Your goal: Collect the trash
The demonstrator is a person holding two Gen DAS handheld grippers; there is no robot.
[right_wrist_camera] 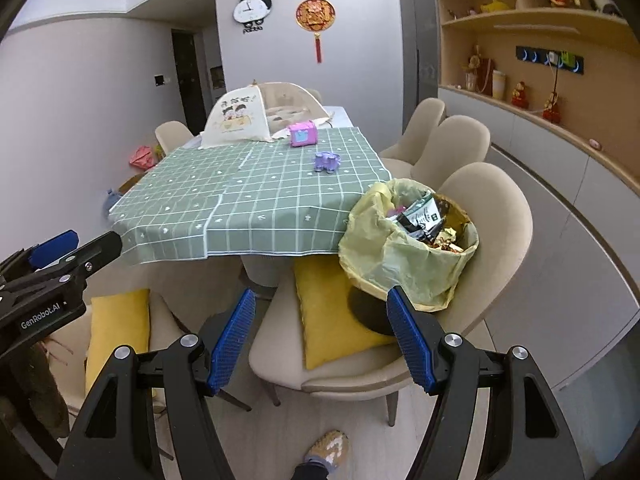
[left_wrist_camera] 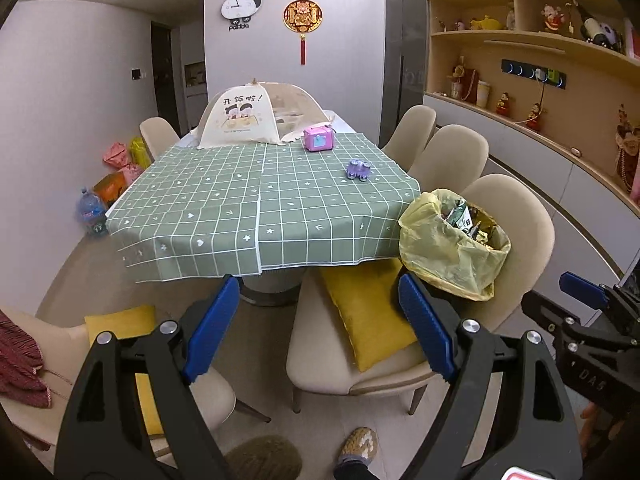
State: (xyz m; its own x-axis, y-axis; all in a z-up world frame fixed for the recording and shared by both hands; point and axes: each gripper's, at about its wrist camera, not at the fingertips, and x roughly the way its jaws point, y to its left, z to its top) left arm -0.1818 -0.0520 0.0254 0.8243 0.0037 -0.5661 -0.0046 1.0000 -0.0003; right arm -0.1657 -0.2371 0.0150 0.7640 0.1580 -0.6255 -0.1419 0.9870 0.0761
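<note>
Both my grippers, left (left_wrist_camera: 318,312) and right (right_wrist_camera: 320,326), stand wide open with nothing between the pads, hanging in the air short of the table's near edge.

The bin (right_wrist_camera: 408,258) sits on the seat of the chair (right_wrist_camera: 500,216) at the table's (left_wrist_camera: 224,216) near right corner, beside a yellow cushion (right_wrist_camera: 332,312). Its thin yellow liner (left_wrist_camera: 444,256) is folded loosely over the rim, and crumpled wrappers (right_wrist_camera: 424,216) fill it near the top.

I judge the load light: foil and film packets, soft and springy, likely to slip or spill if tipped. The liner looks flimsy and slick, so pinching it alone may tear it or pull it free. I would grip the bin's stiff rim through the liner, at opposite sides, and keep it upright. On the cloth I see only two toys (left_wrist_camera: 358,169), no loose trash.
</note>
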